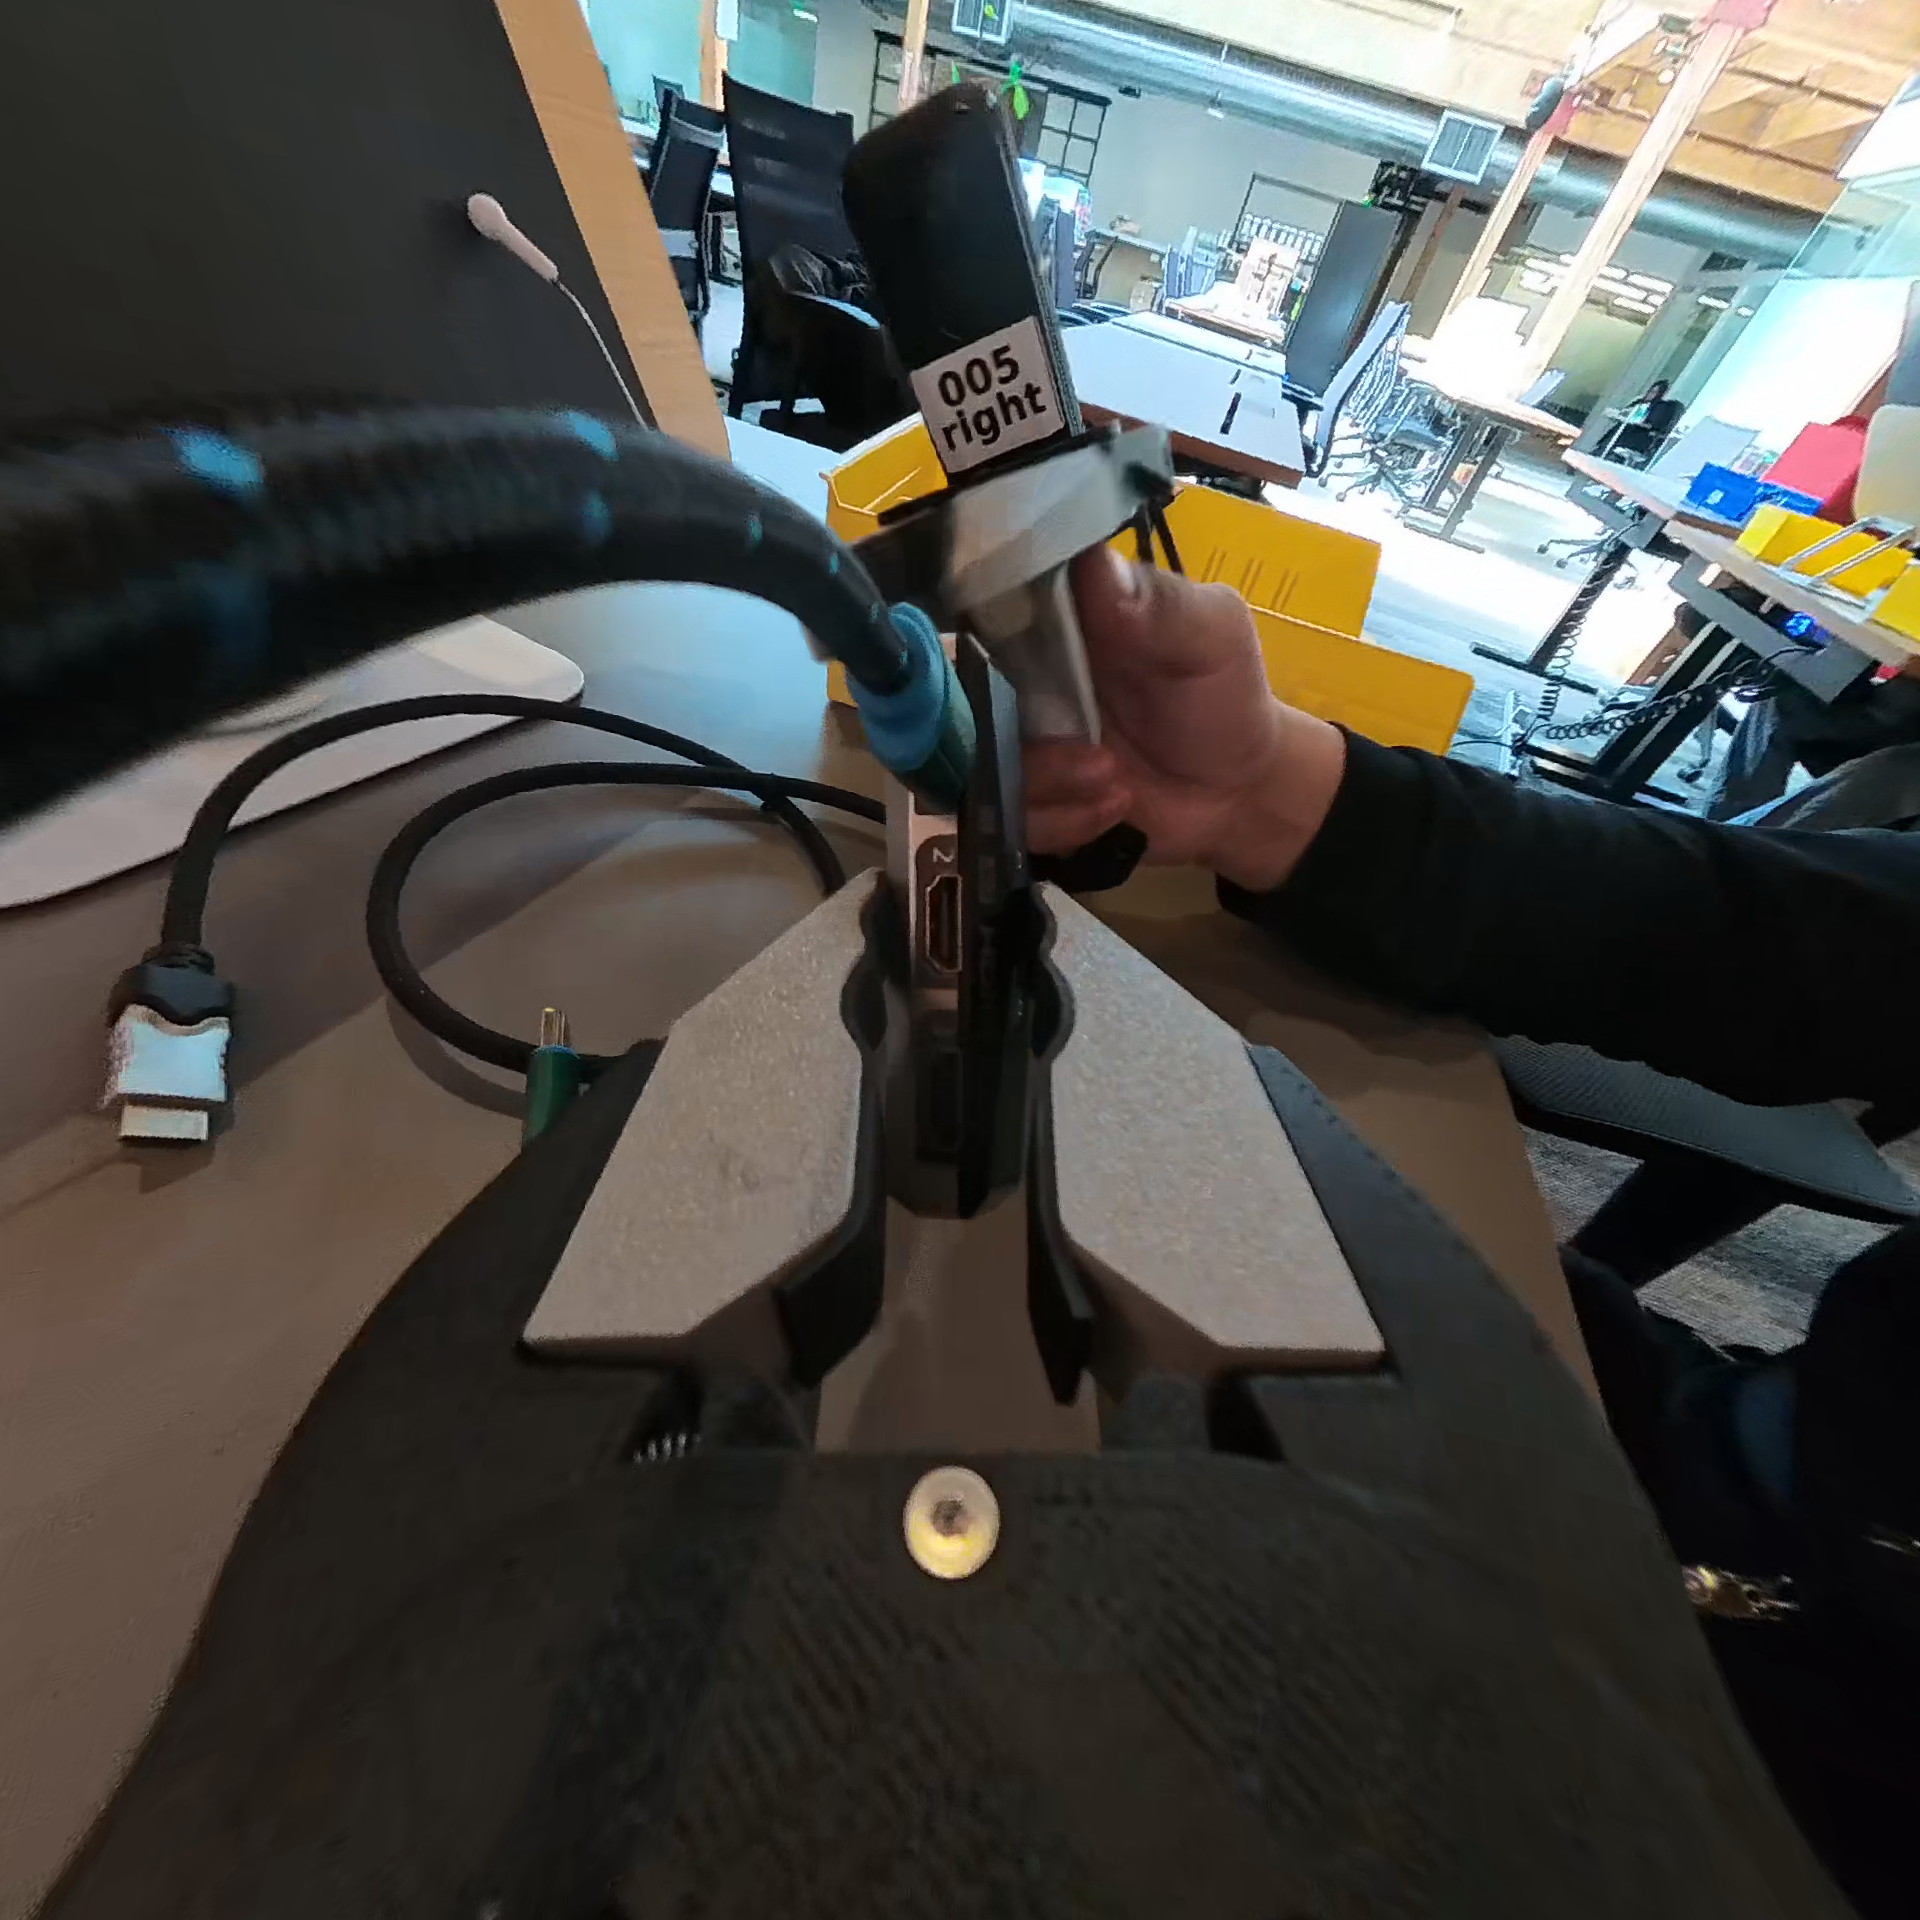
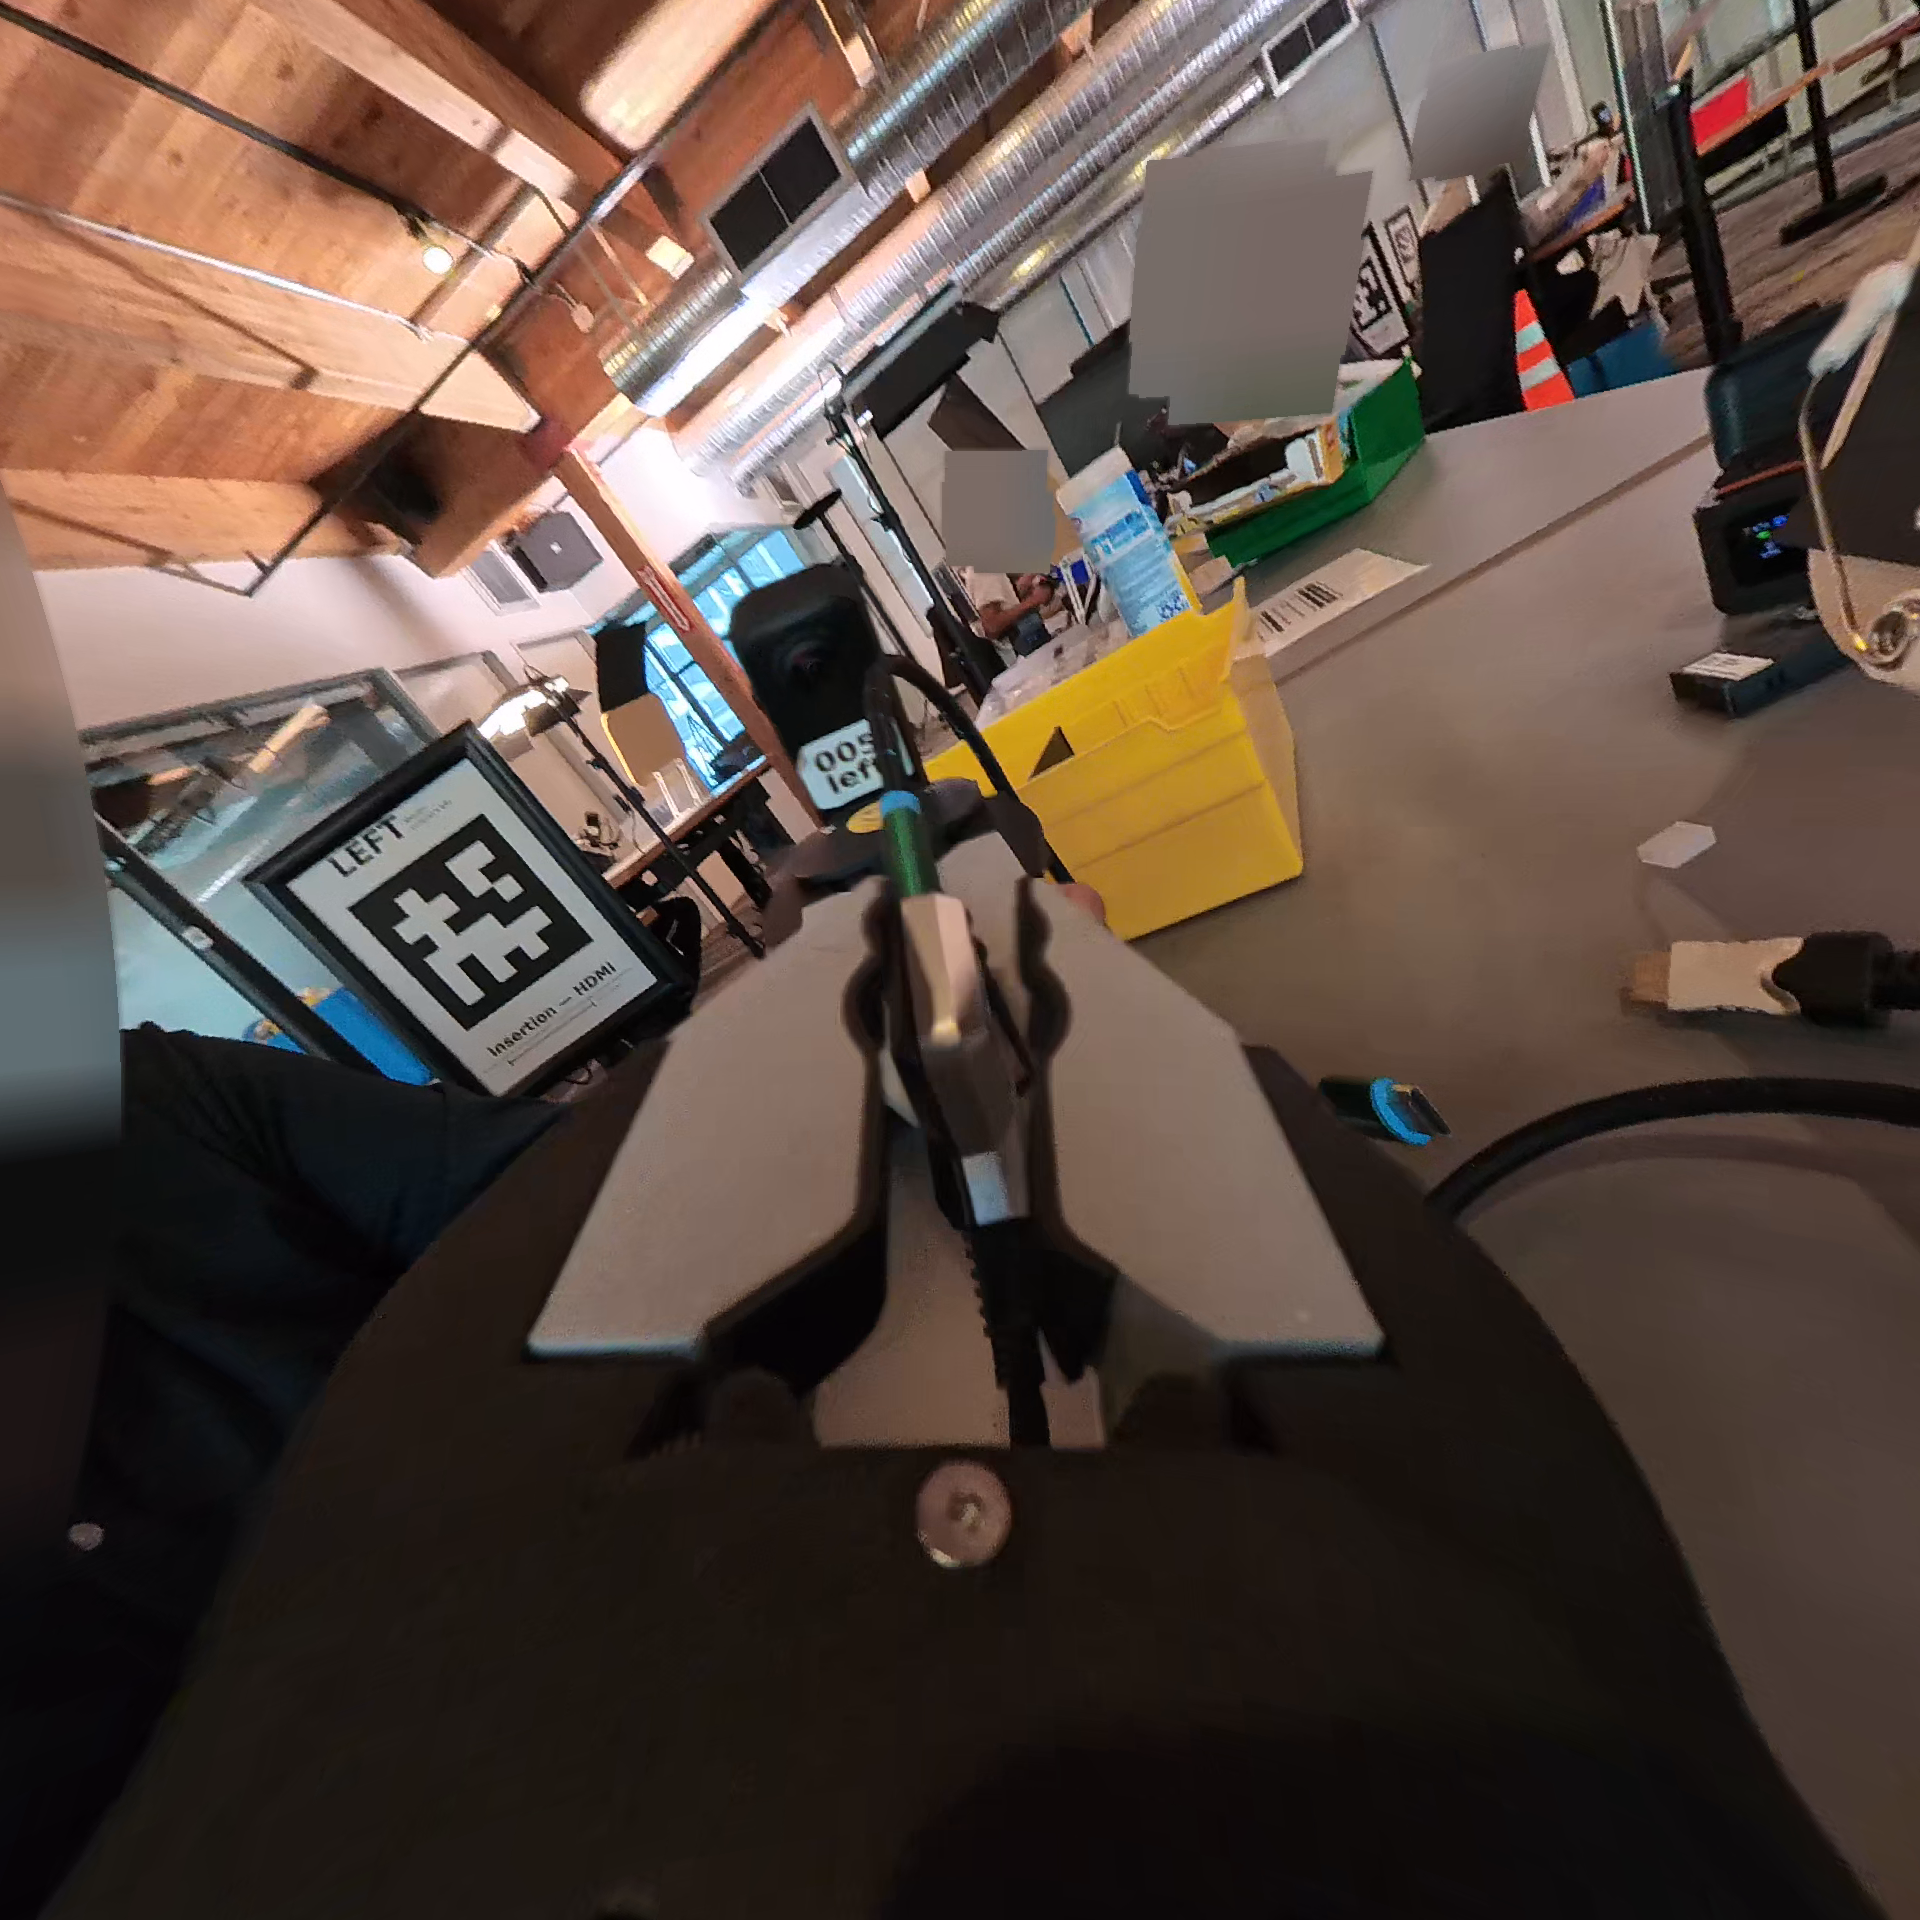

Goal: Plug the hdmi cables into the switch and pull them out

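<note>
Left gripper clamps the switch on edge above the counter; right gripper is closed on its far end. One green plug is seated, two loose plugs lie below. Only the left view shows the empty ports.

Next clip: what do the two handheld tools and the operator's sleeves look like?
Both match: the left tool and right tool each have a black body, two flat grey wedge-shaped fingers with black inner pads, and a silver screw at the centre. Each carries a black camera with a white sticker. The sleeve is black.
</note>
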